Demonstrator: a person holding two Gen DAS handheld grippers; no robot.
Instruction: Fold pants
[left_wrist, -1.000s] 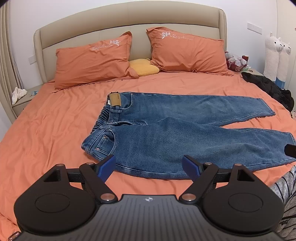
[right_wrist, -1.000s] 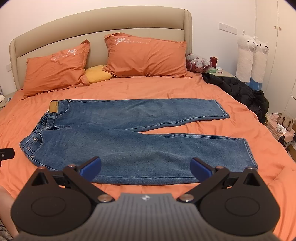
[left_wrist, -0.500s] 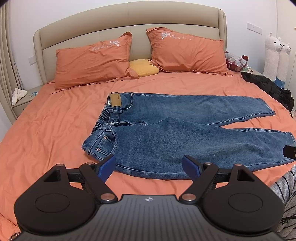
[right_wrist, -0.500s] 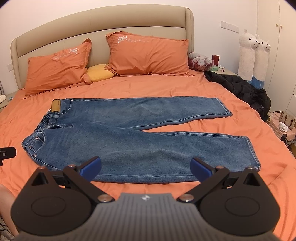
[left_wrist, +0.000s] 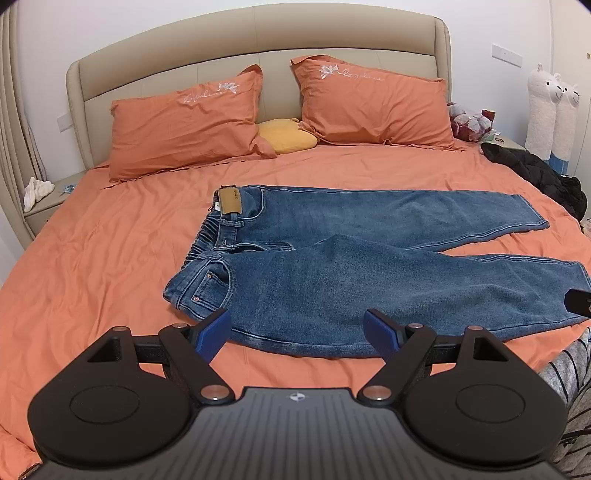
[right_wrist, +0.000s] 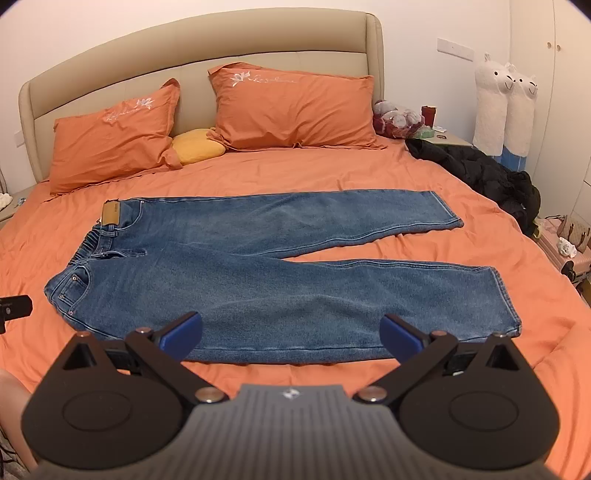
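Blue jeans (left_wrist: 332, 280) lie flat on the orange bed, waistband to the left, both legs spread to the right in a narrow V; they also show in the right wrist view (right_wrist: 280, 280). My left gripper (left_wrist: 297, 328) is open and empty, held above the near edge of the jeans close to the waist end. My right gripper (right_wrist: 291, 332) is open and empty, held above the near edge of the front leg. A tan label (left_wrist: 229, 200) marks the waistband.
Two orange pillows (left_wrist: 184, 122) and a yellow cushion (left_wrist: 286, 134) lie at the headboard. A black jacket (right_wrist: 476, 170) lies at the bed's right edge. Nightstands stand on both sides, alpaca plush toys (right_wrist: 502, 107) at right.
Both grippers have shifted slightly; the right wrist view has drifted a little right and back. The jeans have not moved. Both grippers stay open.
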